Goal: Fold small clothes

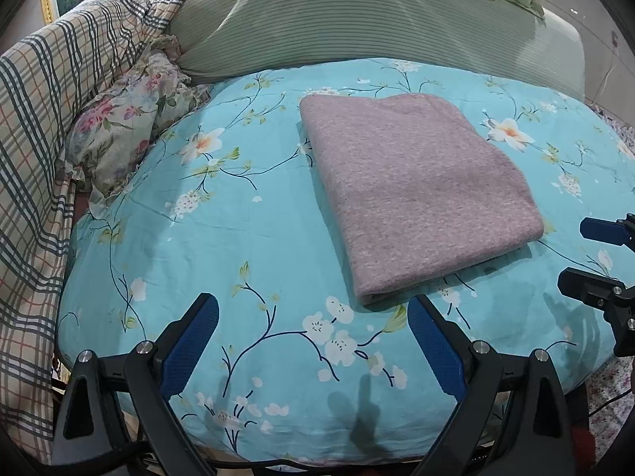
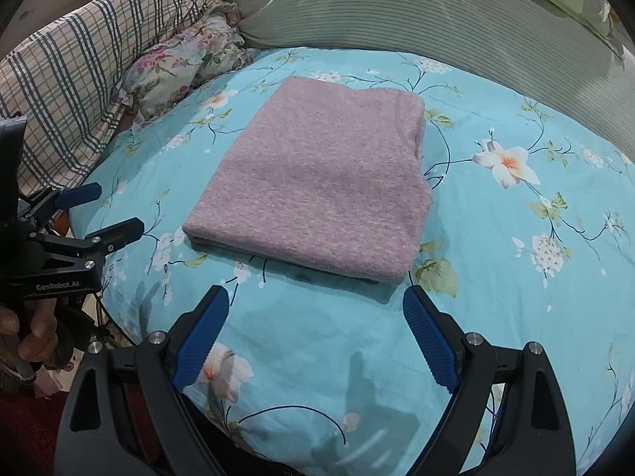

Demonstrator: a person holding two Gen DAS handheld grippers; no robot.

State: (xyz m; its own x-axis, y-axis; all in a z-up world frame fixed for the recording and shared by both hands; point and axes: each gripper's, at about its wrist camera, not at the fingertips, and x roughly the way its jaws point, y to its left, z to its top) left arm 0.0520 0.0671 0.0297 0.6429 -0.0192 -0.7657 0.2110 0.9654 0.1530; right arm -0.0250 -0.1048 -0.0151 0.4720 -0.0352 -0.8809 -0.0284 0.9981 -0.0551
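On the bed, a folded mauve garment [image 1: 416,194] lies flat on the turquoise floral sheet [image 1: 246,238], squared into a neat rectangle with its folded edge toward the cameras; in the left wrist view it sits at about one o'clock from the left claw [image 1: 313,333], its near corner just beyond the right-hand blue finger pad [image 1: 432,347]; the left claw is spread wide and grasps nothing, hovering over bare sheet; at three o'clock in that view the right claw [image 1: 583,256] enters from the edge, its two fingers apart and clear of the cloth. In the right wrist view the garment [image 2: 317,182] lies at twelve o'clock from the right claw [image 2: 315,329], which is likewise released, its blue fingers flanking the near edge without touching it; at nine o'clock the left claw [image 2: 111,214] shows side-on, fingers parted, with a hand [image 2: 27,337] gripping its handle below. At ten o'clock a plaid quilt [image 2: 83,71] is bunched beside a floral pillow [image 2: 178,63]; at twelve to two o'clock a green striped pillow [image 2: 436,12] lies across the head of the bed.
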